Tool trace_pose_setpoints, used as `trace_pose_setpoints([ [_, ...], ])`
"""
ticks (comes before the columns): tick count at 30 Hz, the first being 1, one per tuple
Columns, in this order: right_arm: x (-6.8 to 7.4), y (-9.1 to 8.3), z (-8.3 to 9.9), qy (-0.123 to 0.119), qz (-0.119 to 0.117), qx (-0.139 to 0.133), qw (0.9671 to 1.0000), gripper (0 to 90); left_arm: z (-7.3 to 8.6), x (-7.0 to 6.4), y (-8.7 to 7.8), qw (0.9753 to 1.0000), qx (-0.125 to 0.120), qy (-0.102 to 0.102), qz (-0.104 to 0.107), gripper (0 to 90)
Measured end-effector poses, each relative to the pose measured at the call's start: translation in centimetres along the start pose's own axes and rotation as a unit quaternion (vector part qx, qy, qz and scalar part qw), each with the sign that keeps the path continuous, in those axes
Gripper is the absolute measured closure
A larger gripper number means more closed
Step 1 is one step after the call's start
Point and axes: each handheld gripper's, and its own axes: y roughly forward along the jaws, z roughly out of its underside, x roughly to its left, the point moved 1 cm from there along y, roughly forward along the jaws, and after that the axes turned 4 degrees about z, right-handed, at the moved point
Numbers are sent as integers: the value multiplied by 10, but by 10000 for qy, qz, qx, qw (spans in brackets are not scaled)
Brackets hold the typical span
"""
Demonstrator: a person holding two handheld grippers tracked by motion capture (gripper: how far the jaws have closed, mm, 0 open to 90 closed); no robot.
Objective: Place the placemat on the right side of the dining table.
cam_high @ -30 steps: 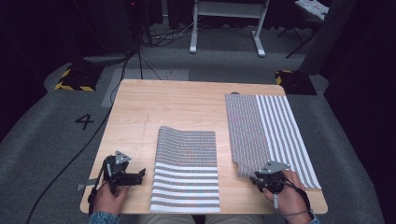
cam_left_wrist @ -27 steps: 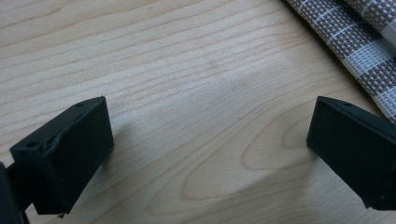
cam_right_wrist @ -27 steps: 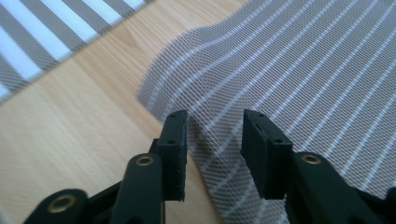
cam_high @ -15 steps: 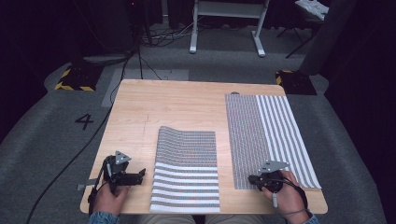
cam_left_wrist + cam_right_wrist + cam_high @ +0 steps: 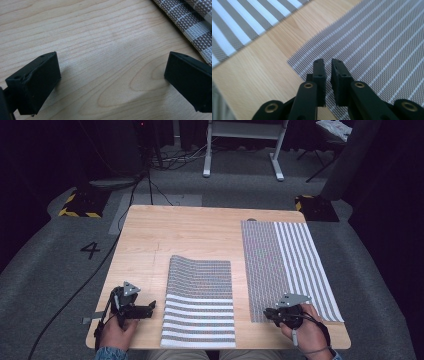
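Right gripper [image 5: 327,65] hovers over the right placemat's [image 5: 290,265] near-left corner, jaws nearly together with nothing between them. Open up and pinch just the corner. Left gripper [image 5: 145,308], jaws wide apart, waits beside the middle placemat [image 5: 200,305].

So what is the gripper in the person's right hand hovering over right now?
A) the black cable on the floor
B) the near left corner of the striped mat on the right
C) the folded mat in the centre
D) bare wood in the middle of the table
B: the right gripper, jaws nearly together with a thin gap and nothing between them, sits over the near left corner of the right-hand mat, as the right gripper view also shows.
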Motion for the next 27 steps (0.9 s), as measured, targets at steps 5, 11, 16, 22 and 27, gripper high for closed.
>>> trace_pose_setpoints([
  [5,13,-11,-17,-29,-208,-427,9989,655,0,0,0,10000,-6,-3,7,4],
  [11,30,-10,-34,43,-543,-1036,9931,399,0,0,0,10000,3,-3,10,4],
  [16,43,-3,-46,-21,-697,-1265,9895,339,0,0,0,10000,3,-2,11,4],
  [22,57,5,-57,-82,-915,-1439,9853,331,0,0,0,10000,3,-1,12,4],
  [27,68,15,-68,-179,-1188,-1631,9793,318,0,0,0,10000,3,0,11,4],
])
